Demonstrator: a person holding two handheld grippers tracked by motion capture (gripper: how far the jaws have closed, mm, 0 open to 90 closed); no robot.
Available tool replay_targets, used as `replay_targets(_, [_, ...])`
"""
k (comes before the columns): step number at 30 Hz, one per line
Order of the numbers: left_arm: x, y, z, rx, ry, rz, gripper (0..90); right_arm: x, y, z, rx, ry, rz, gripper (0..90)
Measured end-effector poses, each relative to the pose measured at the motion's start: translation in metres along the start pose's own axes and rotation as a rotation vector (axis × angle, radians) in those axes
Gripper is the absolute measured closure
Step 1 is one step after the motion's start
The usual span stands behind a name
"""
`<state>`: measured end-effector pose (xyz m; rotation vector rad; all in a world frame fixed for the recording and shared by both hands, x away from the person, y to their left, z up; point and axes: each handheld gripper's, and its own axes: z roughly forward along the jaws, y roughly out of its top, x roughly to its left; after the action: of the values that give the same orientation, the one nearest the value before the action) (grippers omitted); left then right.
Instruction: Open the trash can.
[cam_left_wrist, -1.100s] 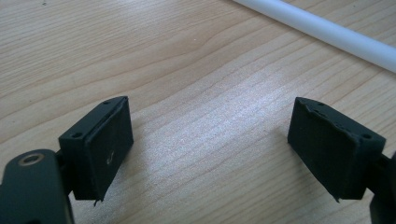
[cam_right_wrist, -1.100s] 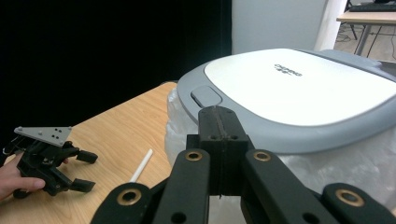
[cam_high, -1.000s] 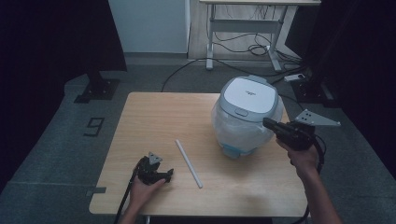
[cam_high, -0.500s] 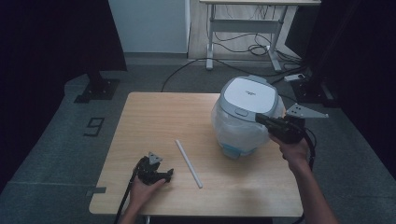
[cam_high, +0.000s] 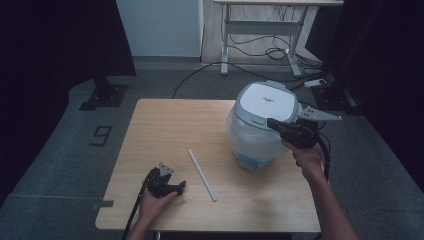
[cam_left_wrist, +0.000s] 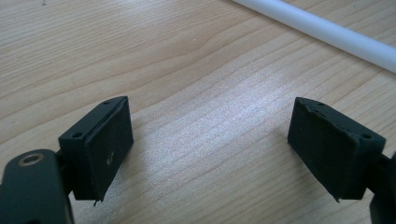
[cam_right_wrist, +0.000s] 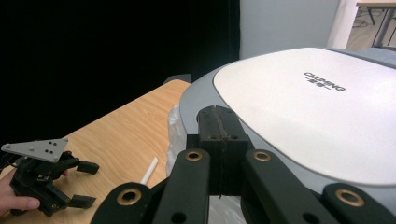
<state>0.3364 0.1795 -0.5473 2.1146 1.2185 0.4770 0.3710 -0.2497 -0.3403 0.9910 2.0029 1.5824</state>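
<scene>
High view has the rice cooker (cam_high: 257, 125) sitting toward the far right of the tabletop (cam_high: 170, 125), wrapped in clear plastic (cam_high: 250, 142) around its body, and I'll place everything else off it. The right tool (cam_high: 272, 122) is up at the cooker's front rim, right by the lid's latch button (cam_high: 258, 120); in the right gripper view its jaws are pressed together with nothing between them, tip hovering at the grey lid (cam_right_wrist: 299, 107) edge, and I can't tell if it's actually touching. My guess is it's going for a poke at the latch. What could go wrong: a sideways shove instead of a clean press could skid the cooker on that slippery plastic, or the closed tip could slide off the rounded rim. The left tool (cam_high: 172, 187) rests on the tabletop well to the cooker's near left, jaws spread wide, holding nothing, bare wood between them. A white tube (cam_high: 202, 175) lies between it and the cooker, touching neither.
</scene>
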Motion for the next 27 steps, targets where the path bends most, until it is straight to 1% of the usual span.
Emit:
replay_targets(6, [0.000, 0.000, 0.000, 0.000, 0.000, 0.001, 13.7, 0.001, 0.003, 0.009, 0.008, 0.011, 0.003, 89.9])
replay_targets(9, [0.000, 0.000, 0.000, 0.000, -0.001, 0.001, 13.7, 0.003, 0.006, 0.016, 0.016, 0.016, -0.005, 89.9])
replay_targets(13, [0.000, 0.000, 0.000, 0.000, -0.001, 0.002, 13.8, 0.004, 0.007, 0.020, 0.024, 0.017, -0.010, 89.9])
replay_targets(21, [0.000, 0.000, 0.000, 0.002, -0.001, 0.004, 13.7, 0.002, 0.010, 0.028, 0.038, 0.005, -0.009, 89.9])
replay_targets(24, [0.000, 0.000, 0.000, 0.002, -0.001, 0.004, 13.8, -0.001, 0.008, 0.031, 0.052, -0.008, -0.005, 89.9])
replay_targets(27, [0.000, 0.000, 0.000, 0.002, -0.001, 0.004, 13.7, -0.001, 0.007, 0.031, 0.049, -0.008, -0.004, 89.9])
